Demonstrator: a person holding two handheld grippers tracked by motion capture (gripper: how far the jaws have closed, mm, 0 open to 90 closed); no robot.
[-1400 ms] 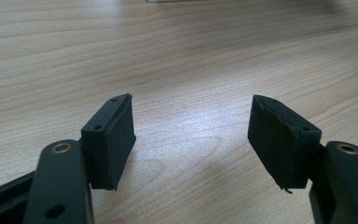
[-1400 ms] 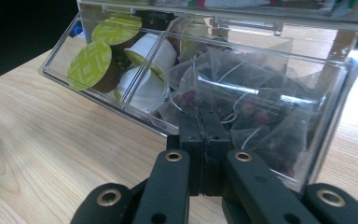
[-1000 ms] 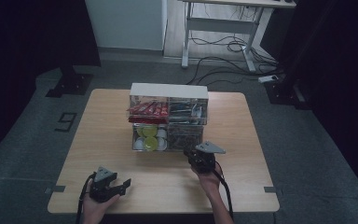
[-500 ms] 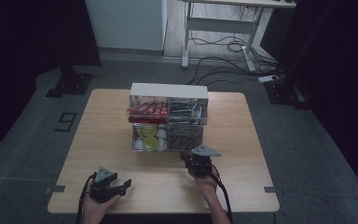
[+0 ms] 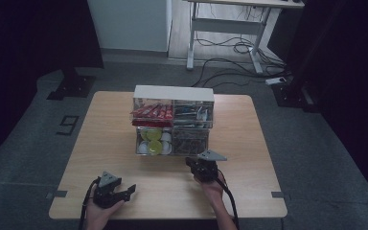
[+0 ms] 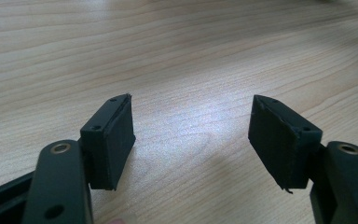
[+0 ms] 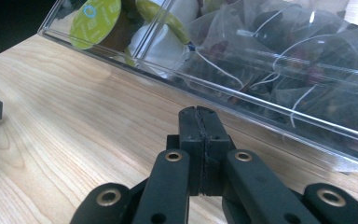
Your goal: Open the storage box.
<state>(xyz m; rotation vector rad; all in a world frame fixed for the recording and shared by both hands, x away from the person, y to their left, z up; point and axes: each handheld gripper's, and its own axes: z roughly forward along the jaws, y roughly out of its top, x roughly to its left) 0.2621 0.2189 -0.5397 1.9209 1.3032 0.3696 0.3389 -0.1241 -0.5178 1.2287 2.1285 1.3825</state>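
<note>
A clear plastic organiser [image 5: 174, 120] with a white top stands at the middle of the wooden table [image 5: 100, 139]. It holds red packets [image 5: 151, 112] upper left, green-lidded capsules [image 5: 154, 140] lower left and mesh tea bags [image 5: 189, 140] lower right. My right gripper [image 5: 191, 163] is shut with nothing between its jaws, a short way in front of the tea bag compartment [image 7: 298, 56]; capsules [image 7: 95, 16] lie to its left. My left gripper [image 5: 127, 190] rests near the front left edge, open over bare wood [image 6: 191, 126].
The person's hands hold both grippers at the table's near edge. A white desk frame [image 5: 225, 33] and cables [image 5: 242, 48] lie on the floor beyond the table. A dark stand base [image 5: 72, 86] sits at the far left.
My right gripper has drawn back from the organiser's front toward the near edge. The left gripper has stayed put.
</note>
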